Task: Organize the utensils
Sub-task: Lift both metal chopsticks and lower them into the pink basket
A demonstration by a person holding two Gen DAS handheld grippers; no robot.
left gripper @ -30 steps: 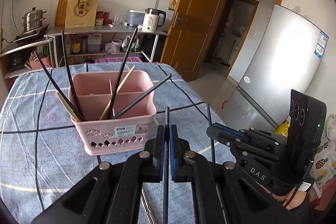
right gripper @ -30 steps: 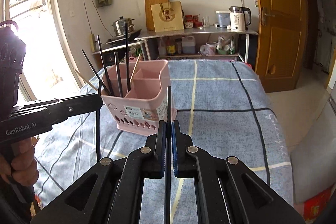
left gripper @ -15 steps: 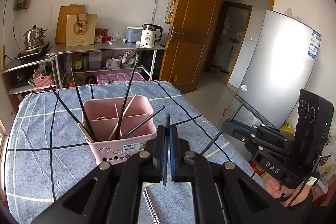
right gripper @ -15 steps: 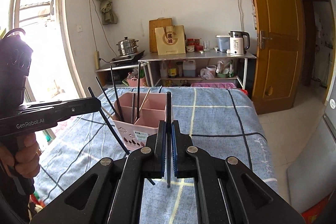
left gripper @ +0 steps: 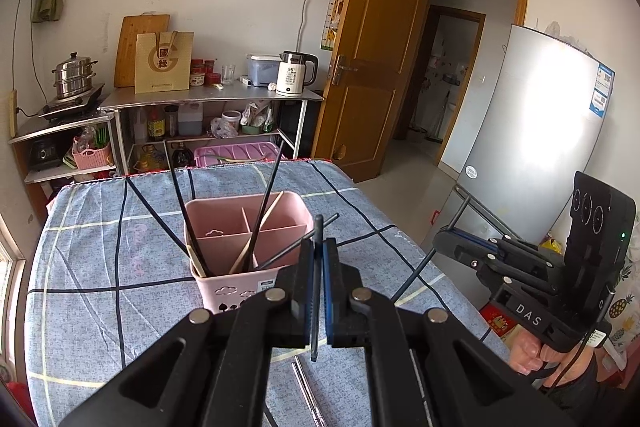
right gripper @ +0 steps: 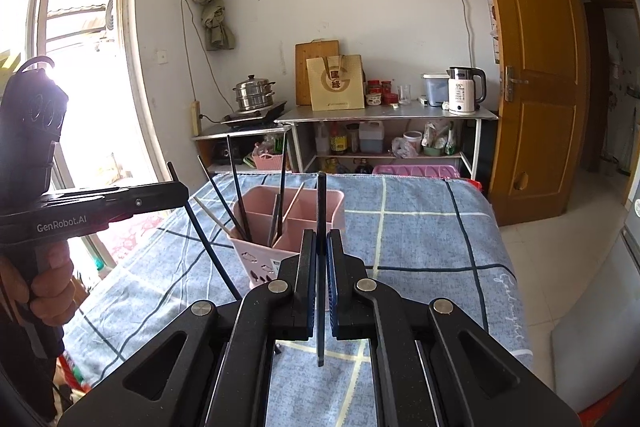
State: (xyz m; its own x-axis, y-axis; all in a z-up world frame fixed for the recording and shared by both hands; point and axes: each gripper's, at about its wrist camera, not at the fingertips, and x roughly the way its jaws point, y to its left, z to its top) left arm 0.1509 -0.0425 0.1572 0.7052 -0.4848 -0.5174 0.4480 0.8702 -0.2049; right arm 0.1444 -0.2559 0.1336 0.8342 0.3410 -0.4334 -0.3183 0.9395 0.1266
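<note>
Blue checked tablecloth (left gripper: 100, 247) bears a pink utensil caddy (left gripper: 248, 227); just before it, left gripper (left gripper: 316, 267) and right gripper (right gripper: 320, 267) each pinch a black chopstick (left gripper: 316, 307)

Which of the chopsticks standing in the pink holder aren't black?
The pale wooden ones: one leans across the holder's divider beside the black sticks, another rests against its left wall. All the rest standing there are black.

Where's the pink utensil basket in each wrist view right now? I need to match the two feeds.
Left wrist: pink utensil basket at centre, just left of and beyond the gripper tips.
Right wrist: basket at centre, partly behind the tips.
Shared landmark: white kettle on the metal shelf.
</note>
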